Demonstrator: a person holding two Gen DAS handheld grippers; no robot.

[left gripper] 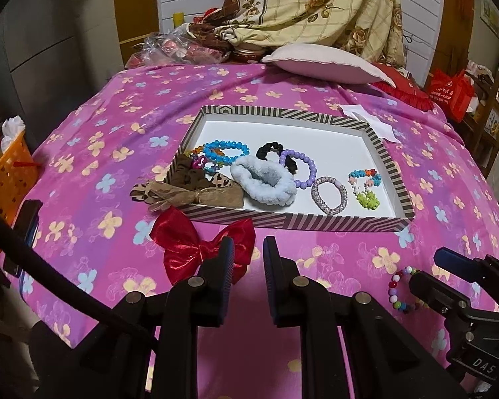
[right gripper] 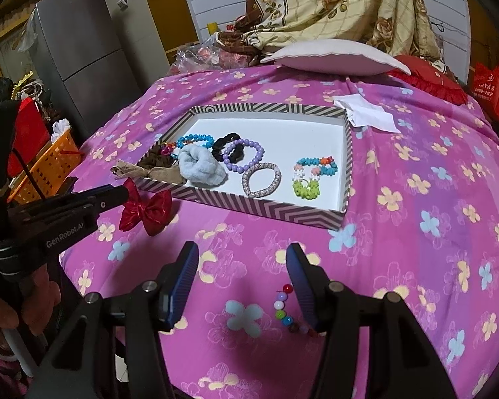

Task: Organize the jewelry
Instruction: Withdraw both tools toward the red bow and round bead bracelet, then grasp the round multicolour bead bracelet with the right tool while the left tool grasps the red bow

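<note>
A striped box tray (left gripper: pixel 292 224) (right gripper: pixel 269 209) on the pink flowered bedspread holds several bracelets and scrunchies, among them a blue fluffy scrunchie (left gripper: pixel 262 183) (right gripper: pixel 201 168), a purple bead bracelet (left gripper: pixel 301 168) and a silver ring bracelet (left gripper: pixel 329 194) (right gripper: pixel 261 179). A red bow (left gripper: pixel 196 249) (right gripper: pixel 146 211) lies on the bedspread in front of the tray. My left gripper (left gripper: pixel 248 252) is open, its left finger over the bow's right wing. A multicoloured bead bracelet (right gripper: pixel 287 312) (left gripper: pixel 401 291) lies on the spread. My right gripper (right gripper: pixel 241 259) is open, its right finger covering part of that bracelet.
A pink pillow (left gripper: pixel 326 63) and a hanging floral quilt (left gripper: pixel 316 3) are at the back. White paper (right gripper: pixel 366 113) lies behind the tray. An orange basket (left gripper: pixel 6 179) stands off the bed's left edge. A grey fridge (right gripper: pixel 80 53) stands at the left.
</note>
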